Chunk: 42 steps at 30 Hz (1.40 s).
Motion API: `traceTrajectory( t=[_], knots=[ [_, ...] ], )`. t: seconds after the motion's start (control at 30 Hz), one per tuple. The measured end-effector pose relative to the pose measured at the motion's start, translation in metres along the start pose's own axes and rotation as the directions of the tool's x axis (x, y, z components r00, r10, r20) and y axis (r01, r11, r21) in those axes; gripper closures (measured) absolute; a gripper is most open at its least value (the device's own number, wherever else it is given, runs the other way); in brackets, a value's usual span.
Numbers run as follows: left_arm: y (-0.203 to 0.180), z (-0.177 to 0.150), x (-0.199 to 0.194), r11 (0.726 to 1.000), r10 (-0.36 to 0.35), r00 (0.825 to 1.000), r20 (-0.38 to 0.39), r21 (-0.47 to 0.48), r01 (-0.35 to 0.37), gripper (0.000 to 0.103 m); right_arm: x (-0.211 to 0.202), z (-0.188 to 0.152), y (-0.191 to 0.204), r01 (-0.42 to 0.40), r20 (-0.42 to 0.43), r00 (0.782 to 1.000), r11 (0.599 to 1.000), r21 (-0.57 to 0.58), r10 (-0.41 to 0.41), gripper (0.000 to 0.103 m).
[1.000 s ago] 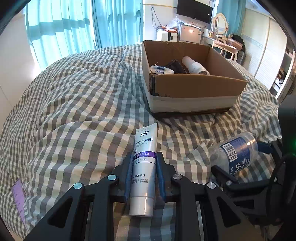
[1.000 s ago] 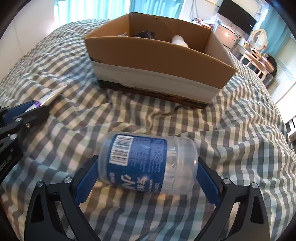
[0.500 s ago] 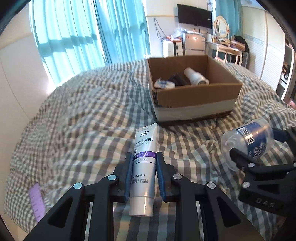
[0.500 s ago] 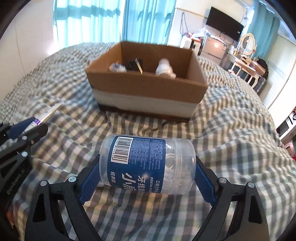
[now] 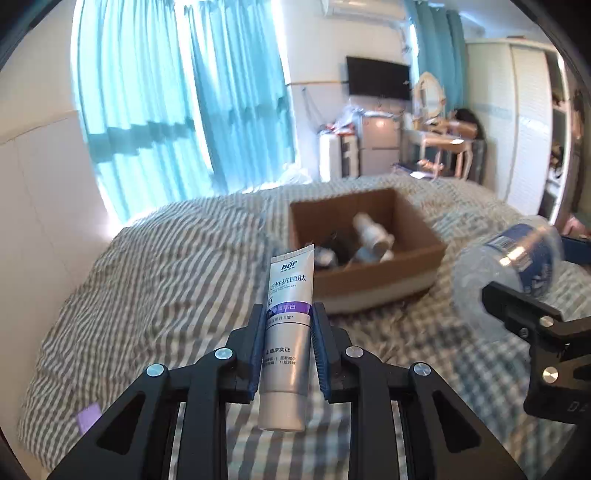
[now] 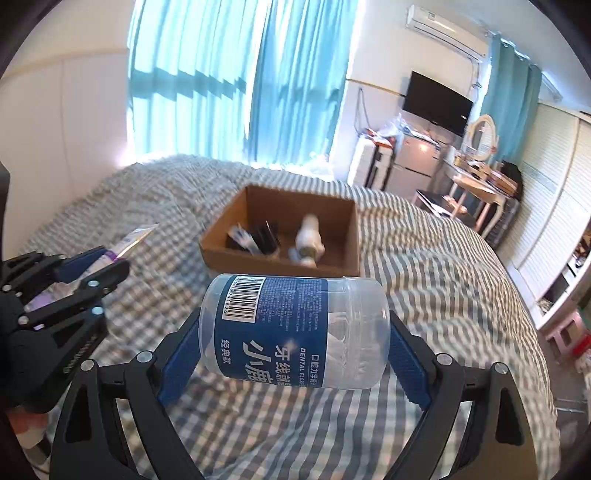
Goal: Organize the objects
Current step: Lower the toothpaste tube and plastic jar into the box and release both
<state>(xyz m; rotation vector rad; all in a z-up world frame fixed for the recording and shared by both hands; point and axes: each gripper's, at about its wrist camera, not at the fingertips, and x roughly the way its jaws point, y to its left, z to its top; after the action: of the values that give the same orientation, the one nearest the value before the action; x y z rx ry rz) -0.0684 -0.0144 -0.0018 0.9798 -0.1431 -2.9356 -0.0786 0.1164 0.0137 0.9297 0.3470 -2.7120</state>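
Bed cover (image 5: pixel 155 280), grey-and-white check, rumpled, spread across the whole bed. Curtains (image 5: pixel 184 107), turquoise, drawn over a bright window. Television (image 6: pixel 437 102), black, wall-mounted. Air conditioner (image 6: pixel 447 31), white, high on the wall. Dressing table (image 6: pixel 476 184), pale wood, with oval mirror (image 6: pixel 484 134). Wardrobe (image 5: pixel 517 118), white, slatted doors.

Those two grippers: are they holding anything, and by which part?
Yes. The left gripper clamps a toothpaste tube across its middle, cap end nearest the camera. The right gripper holds a clear dental floss jar sideways, by its two ends.
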Motion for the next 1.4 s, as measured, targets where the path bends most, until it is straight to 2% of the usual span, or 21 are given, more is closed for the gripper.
traceTrajectory(
  t=[0.07, 0.17, 0.3, 0.4, 0.47, 0.63, 0.73, 0.87, 1.0, 1.17, 1.4],
  knots=[
    [0.002, 0.02, -0.006, 0.999, -0.051, 0.998, 0.027, -0.011, 0.052, 0.079, -0.007, 0.018, -0.003, -0.021, 0.027, 0.999, 1.0, -0.016, 0.022, 0.012],
    [0.002, 0.049, -0.01, 0.997, -0.081, 0.994, 0.073, 0.015, 0.08, 0.079, -0.02, 0.046, -0.008, -0.008, 0.101, 0.995, 0.998, -0.06, 0.014, 0.012],
    [0.004, 0.086, 0.008, 0.995, -0.093, 0.991, 0.092, 0.051, 0.089, 0.079, -0.016, 0.087, -0.022, -0.062, 0.13, 0.989, 0.996, -0.067, 0.071, 0.012],
    [0.003, 0.111, 0.033, 0.991, -0.116, 0.99, 0.078, 0.081, 0.109, 0.079, 0.002, 0.121, -0.035, -0.077, 0.134, 0.987, 0.994, -0.075, 0.087, 0.012],
    [0.002, 0.125, 0.057, 0.99, -0.092, 0.993, 0.074, 0.11, 0.083, 0.079, 0.019, 0.143, -0.042, -0.087, 0.133, 0.986, 0.992, -0.086, 0.098, 0.012],
    [0.001, 0.144, 0.124, 0.987, -0.116, 0.993, 0.017, 0.115, 0.113, 0.079, 0.084, 0.179, -0.061, -0.144, 0.08, 0.986, 0.988, -0.055, 0.148, 0.012],
    [-0.008, 0.145, 0.165, 0.981, -0.138, 0.99, -0.018, 0.134, 0.139, 0.079, 0.133, 0.182, -0.065, -0.153, 0.027, 0.988, 0.987, -0.045, 0.154, 0.012],
    [-0.019, 0.133, 0.207, 0.971, -0.193, 0.978, -0.08, 0.125, 0.202, 0.079, 0.191, 0.165, -0.073, -0.168, -0.063, 0.984, 0.985, -0.032, 0.166, 0.012],
    [-0.027, 0.121, 0.233, 0.961, -0.231, 0.966, -0.115, 0.13, 0.245, 0.079, 0.235, 0.144, -0.081, -0.177, -0.134, 0.976, 0.984, -0.023, 0.172, 0.012],
    [-0.038, 0.114, 0.257, 0.954, -0.239, 0.958, -0.158, 0.144, 0.261, 0.079, 0.269, 0.133, -0.082, -0.216, -0.188, 0.959, 0.976, -0.009, 0.21, 0.012],
    [-0.042, 0.098, 0.282, 0.959, -0.23, 0.949, -0.217, 0.113, 0.258, 0.079, 0.285, 0.132, -0.083, -0.228, -0.206, 0.952, 0.974, 0.011, 0.225, 0.012]
  ],
)
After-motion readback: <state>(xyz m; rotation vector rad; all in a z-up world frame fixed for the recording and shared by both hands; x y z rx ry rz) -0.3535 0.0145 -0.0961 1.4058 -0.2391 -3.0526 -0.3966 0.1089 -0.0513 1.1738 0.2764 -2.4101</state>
